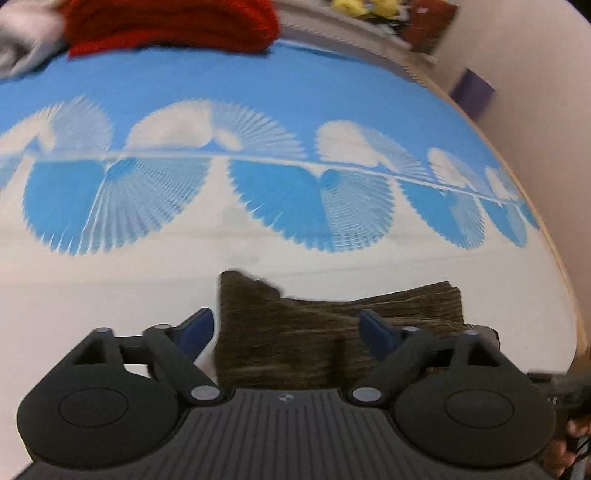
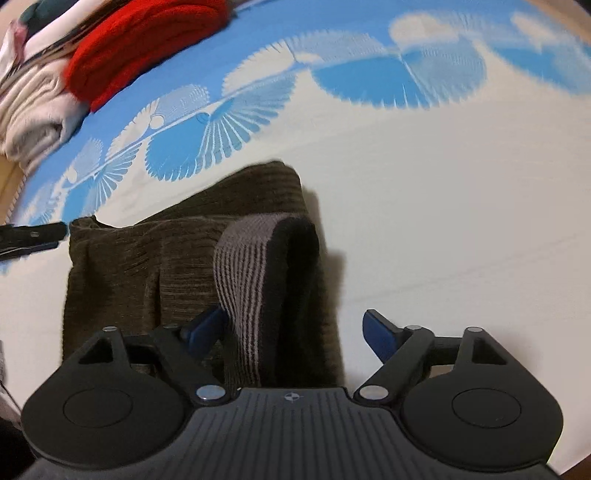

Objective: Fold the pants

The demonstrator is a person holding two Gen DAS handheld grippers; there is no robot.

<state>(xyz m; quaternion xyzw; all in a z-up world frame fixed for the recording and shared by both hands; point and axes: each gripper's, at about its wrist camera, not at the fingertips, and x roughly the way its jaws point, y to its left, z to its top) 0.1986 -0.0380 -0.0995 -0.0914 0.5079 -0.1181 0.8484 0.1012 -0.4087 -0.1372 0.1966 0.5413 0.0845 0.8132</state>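
The dark olive ribbed pants (image 1: 295, 332) lie folded into a compact bundle on the white part of the bed cover, also in the right wrist view (image 2: 177, 258). Their grey striped waistband (image 2: 243, 266) curls up at the bundle's right side. My left gripper (image 1: 286, 330) is open, its blue fingertips (image 1: 376, 332) wide apart just over the near edge of the bundle. My right gripper (image 2: 293, 330) is open, its left fingertip (image 2: 205, 326) over the pants beside the waistband, its right fingertip over bare cover. Neither holds cloth.
The bed cover (image 1: 258, 92) is blue with white fan patterns and a white band. A folded red garment (image 1: 173, 26) and pale folded clothes (image 2: 33, 110) lie at the far edge. The bed's wooden edge (image 1: 554, 243) and a wall are to the right.
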